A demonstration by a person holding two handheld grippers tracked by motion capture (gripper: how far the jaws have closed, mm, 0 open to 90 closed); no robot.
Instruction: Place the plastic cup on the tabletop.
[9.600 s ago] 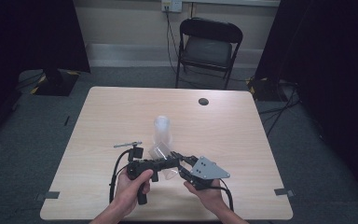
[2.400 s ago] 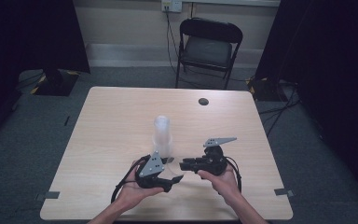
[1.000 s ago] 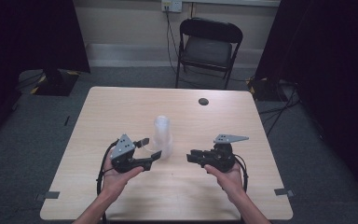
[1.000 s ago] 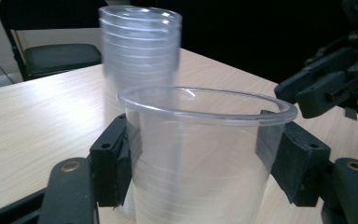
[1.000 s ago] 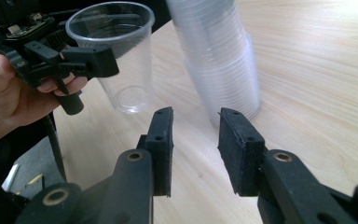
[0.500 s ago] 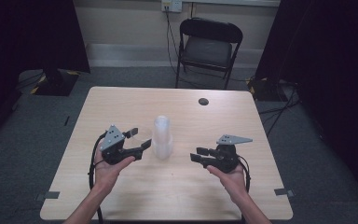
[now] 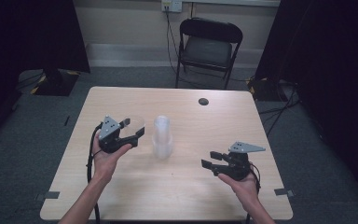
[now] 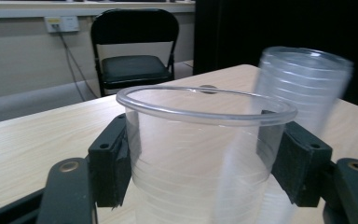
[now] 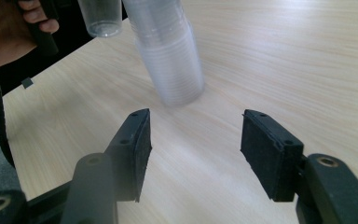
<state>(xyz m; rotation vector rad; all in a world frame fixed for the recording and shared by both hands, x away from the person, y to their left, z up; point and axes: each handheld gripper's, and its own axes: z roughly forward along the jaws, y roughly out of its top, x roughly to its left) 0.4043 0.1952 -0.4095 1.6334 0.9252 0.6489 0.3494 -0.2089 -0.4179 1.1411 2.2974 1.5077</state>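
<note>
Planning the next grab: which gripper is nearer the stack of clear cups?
Left. The left gripper, shut on a single cup, is just beside the stack; the right gripper, open, sits farther off, nearer the person.

- A single clear plastic cup (image 8: 200, 154) sits upright between the two black jaws of the left gripper (image 7: 131, 132), which press on its opposite sides; its rim is open upward, and it is raised over the left part of the table, left of the stack.
- A stack of clear plastic cups (image 7: 161, 136), nested and standing upright with mouths up, rests on the table near its middle, just right of the held cup.
</note>
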